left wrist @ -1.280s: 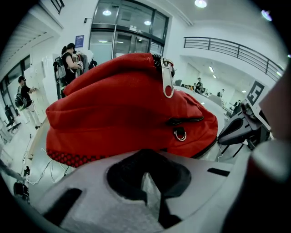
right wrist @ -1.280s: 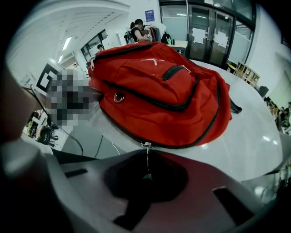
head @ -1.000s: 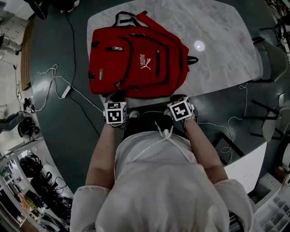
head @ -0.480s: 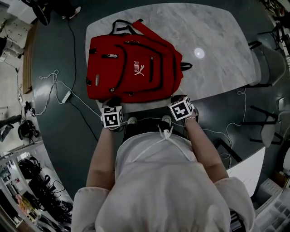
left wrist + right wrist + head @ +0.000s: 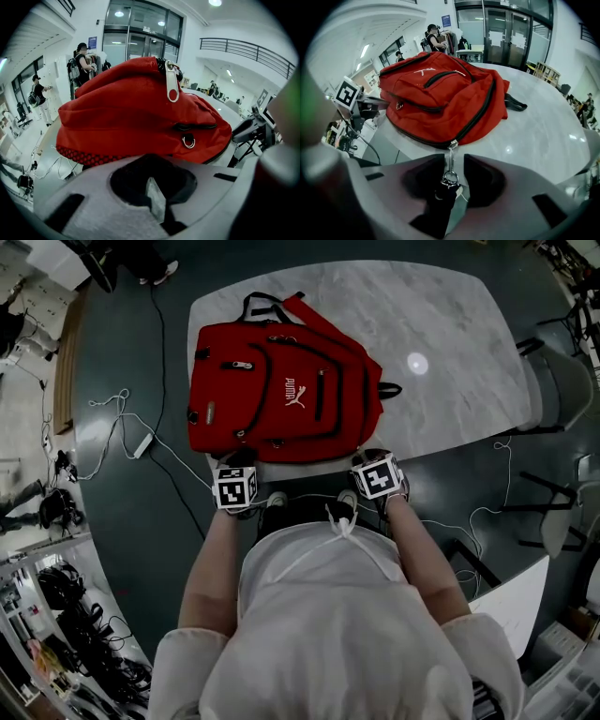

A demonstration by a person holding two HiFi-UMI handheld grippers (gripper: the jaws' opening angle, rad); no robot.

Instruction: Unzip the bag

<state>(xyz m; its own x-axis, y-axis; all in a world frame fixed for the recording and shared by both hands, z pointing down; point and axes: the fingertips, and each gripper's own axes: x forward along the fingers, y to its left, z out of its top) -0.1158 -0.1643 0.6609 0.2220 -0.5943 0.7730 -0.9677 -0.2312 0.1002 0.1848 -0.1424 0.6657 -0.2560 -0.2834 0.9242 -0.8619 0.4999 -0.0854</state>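
Note:
A red backpack (image 5: 281, 395) lies flat on the marble table (image 5: 450, 324), its bottom edge toward me. My right gripper (image 5: 367, 456) sits at the bag's near right corner. In the right gripper view it (image 5: 451, 165) is shut on the metal zipper pull (image 5: 450, 159) of the black main zip, where a ring and a dark tab hang between the jaws. My left gripper (image 5: 240, 459) is at the near left corner. In the left gripper view its jaws (image 5: 152, 183) look shut just below the bag (image 5: 140, 112), and I cannot tell whether they hold fabric.
White cables (image 5: 122, 418) trail over the dark floor on the left. Chairs (image 5: 562, 371) stand to the right of the table. A black strap (image 5: 514, 103) lies on the tabletop beside the bag. People (image 5: 83, 58) stand far off by the glass doors.
The head view has shifted slightly. Both grippers stay at the bag's near edge and the bag lies as before.

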